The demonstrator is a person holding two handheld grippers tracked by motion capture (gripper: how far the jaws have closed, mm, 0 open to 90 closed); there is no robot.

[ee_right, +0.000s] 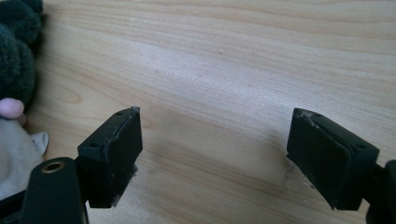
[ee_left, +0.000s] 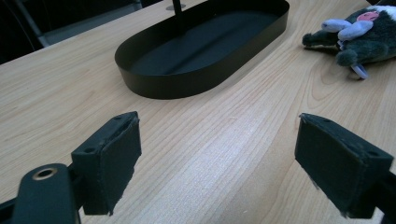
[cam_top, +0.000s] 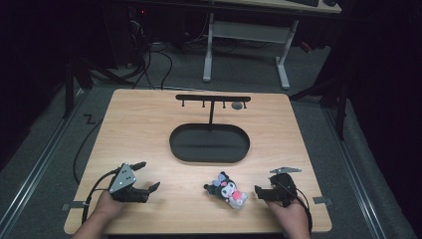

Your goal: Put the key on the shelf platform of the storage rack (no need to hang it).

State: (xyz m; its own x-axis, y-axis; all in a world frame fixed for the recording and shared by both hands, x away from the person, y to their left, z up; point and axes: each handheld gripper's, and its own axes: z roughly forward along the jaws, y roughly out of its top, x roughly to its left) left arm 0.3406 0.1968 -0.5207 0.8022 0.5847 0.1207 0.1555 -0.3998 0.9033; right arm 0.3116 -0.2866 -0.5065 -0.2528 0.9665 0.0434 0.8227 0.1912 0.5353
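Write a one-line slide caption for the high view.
Two open claws, left and right, flank a plush toy before a black oval tray.

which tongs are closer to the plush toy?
The right tongs. They sit just beside the plush toy, jaws open and empty, with only a short strip of bare table between them. The left tongs, also open, sit much farther off, across the table.

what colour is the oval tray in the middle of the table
Black, inside and out; the oval tray shows best in the left gripper view.

We see the dark plush toy (cam_top: 227,189) with pink and white front, lying on its side near desk's front edge
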